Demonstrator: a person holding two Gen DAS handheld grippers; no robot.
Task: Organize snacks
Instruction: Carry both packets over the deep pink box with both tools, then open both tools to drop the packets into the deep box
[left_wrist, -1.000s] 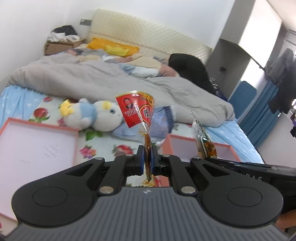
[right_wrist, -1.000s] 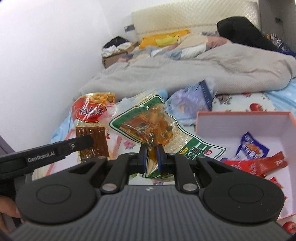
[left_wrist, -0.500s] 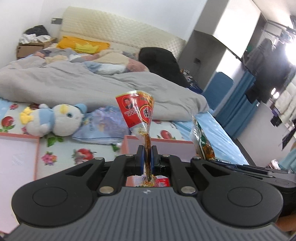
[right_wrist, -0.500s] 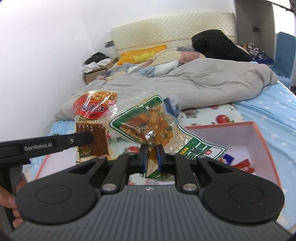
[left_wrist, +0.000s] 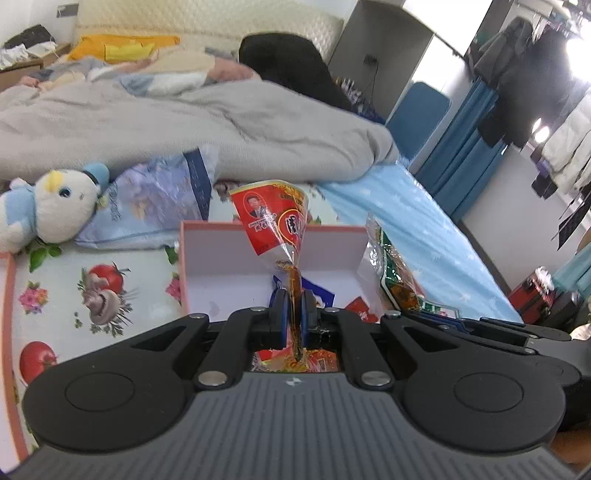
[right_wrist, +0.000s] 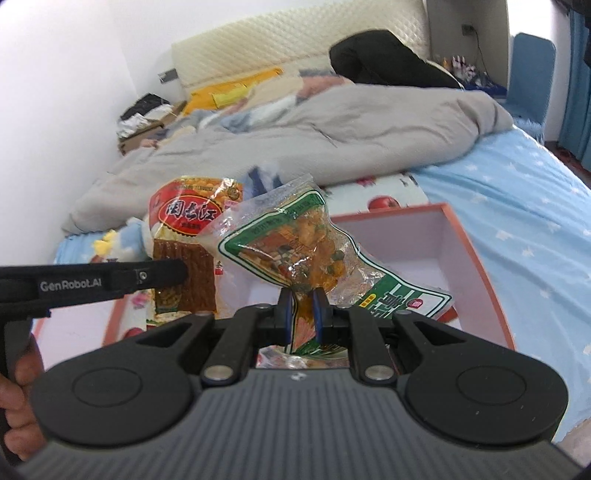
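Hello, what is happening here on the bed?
A person is sorting snacks with a hand-held gripper in each hand. The left hand-held gripper is shut on a red snack packet; the right hand-held gripper is shut on a green-edged snack packet. Both hang over an open pink box that already holds some packets.

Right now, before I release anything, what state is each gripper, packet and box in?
left gripper: shut on the red snack packet.
red snack packet: held upright, off the bed, above the box.
right gripper: shut on the green snack packet.
green snack packet: held up, tilted, above the box.
pink-rimmed box: open, on the bed, a few packets inside.
plush toy: lying on the bed.
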